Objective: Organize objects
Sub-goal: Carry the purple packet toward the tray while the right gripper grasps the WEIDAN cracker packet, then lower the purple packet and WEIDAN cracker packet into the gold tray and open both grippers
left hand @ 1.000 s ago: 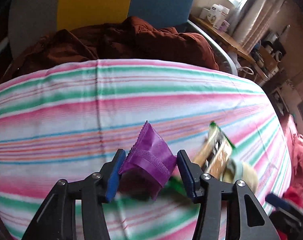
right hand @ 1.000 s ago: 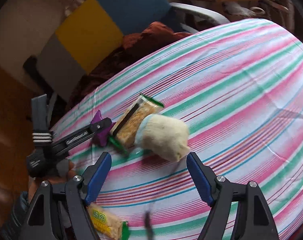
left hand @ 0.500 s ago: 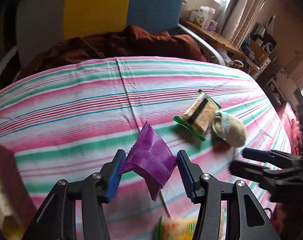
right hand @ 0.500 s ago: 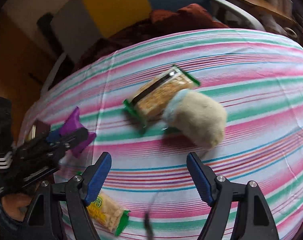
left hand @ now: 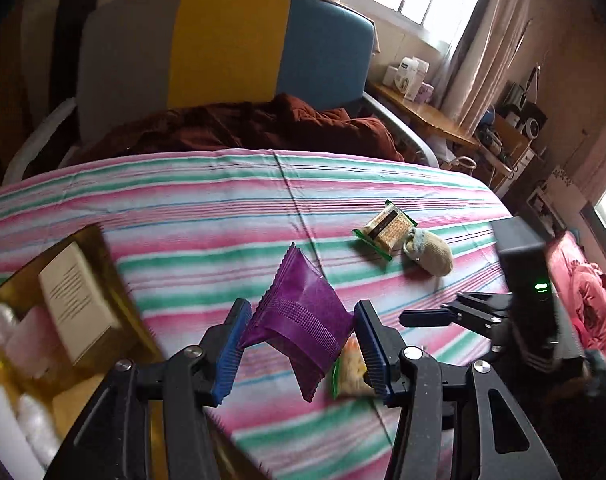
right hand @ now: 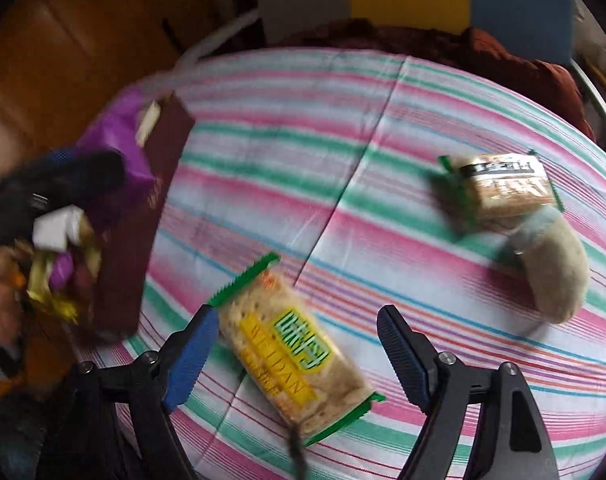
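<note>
Your left gripper [left hand: 299,344] pinches the purple packet [left hand: 303,320] by its sides; it could slip short of the box [left hand: 63,300] left of those fingers; your right gripper [right hand: 297,352], jaws just spreading, straddles the yellow cracker pack [right hand: 295,344] untouched; it lies skewed, so closing may catch only a corner.

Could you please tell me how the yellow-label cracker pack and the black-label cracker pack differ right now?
The yellow-label pack lies between the open right tongs, untouched; the black-label pack lies farther off on the striped cloth, clear of both tongs. The black-label pack touches a beige sock; the yellow-label pack lies alone. Their label bands differ: yellow with green print against black. Both are clear wrappers with green crimped ends, lying flat.
</note>
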Demonstrator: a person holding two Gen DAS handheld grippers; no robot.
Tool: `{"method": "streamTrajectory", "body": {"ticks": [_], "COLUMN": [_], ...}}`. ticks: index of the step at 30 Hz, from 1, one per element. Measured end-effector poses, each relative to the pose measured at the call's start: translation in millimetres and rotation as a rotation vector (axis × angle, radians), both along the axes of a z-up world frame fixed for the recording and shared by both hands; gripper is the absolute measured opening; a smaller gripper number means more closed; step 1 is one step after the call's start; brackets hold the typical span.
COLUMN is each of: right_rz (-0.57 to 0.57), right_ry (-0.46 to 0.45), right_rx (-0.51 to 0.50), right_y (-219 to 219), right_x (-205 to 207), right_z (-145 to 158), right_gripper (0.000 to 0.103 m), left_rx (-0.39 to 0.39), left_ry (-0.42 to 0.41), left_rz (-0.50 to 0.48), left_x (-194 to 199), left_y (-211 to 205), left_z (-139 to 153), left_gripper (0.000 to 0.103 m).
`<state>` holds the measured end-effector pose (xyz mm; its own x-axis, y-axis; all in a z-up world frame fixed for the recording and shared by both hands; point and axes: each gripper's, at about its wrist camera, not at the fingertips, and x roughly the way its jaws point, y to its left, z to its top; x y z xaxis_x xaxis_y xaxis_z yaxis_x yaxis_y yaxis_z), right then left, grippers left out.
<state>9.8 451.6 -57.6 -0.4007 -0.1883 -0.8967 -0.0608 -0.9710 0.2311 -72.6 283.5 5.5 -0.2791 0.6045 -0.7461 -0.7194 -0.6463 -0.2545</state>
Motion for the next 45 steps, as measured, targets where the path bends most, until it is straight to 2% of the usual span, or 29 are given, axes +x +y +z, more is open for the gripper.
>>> {"method": "streamTrajectory", "body": {"ticks": [6, 10, 13, 14, 17, 18, 27, 31, 34, 40, 45], "right_rz": [0.042, 0.053, 0.054, 0.050, 0.034, 0.033, -0.001, -0.069, -0.079, -0.005, 0.071], "right_ry": [-0.066, -0.076, -0.076, -0.074, -0.059, -0.055, -0.035, 0.020, 0.070, 0.161, 0.177], "right_rx": [0.058, 0.127, 0.161, 0.165, 0.172, 0.171, 0.183, 0.096, 0.032, -0.036, -0.048], "right_y": [-8, -14, -15, -14, -9, -8, 0, -5, -23, -88, -141], "right_x": [-3, -4, -2, -1, 2, 2, 4, -3, -7, -26, -52], "right_z": [-17, -22, -23, -23, -20, -19, -14, -1, 13, 51, 58], "right_gripper": [0.083, 0.081, 0.078, 0.074, 0.055, 0.053, 0.051, 0.051, 0.051, 0.051, 0.051], "left_rx": [0.022, 0.028, 0.036, 0.039, 0.047, 0.047, 0.037, 0.047, 0.051, 0.060, 0.054], "left_ry": [-0.023, -0.029, -0.037, -0.039, -0.046, -0.048, -0.044, -0.062, -0.071, -0.073, -0.098], "left_rz": [0.044, 0.071, 0.099, 0.110, 0.159, 0.174, 0.339, 0.379, 0.369, 0.290, 0.256], "left_x": [9, 12, 12, 12, 11, 10, 8, 12, 17, 26, 29], "left_y": [-39, -59, -78, -83, -108, -117, -200, -226, -229, -205, -190], "left_z": [2, 3, 3, 4, 3, 4, -2, -6, -11, -19, -32], "left_gripper": [0.054, 0.054, 0.054, 0.054, 0.054, 0.054, 0.054, 0.054, 0.054, 0.054, 0.054]}}
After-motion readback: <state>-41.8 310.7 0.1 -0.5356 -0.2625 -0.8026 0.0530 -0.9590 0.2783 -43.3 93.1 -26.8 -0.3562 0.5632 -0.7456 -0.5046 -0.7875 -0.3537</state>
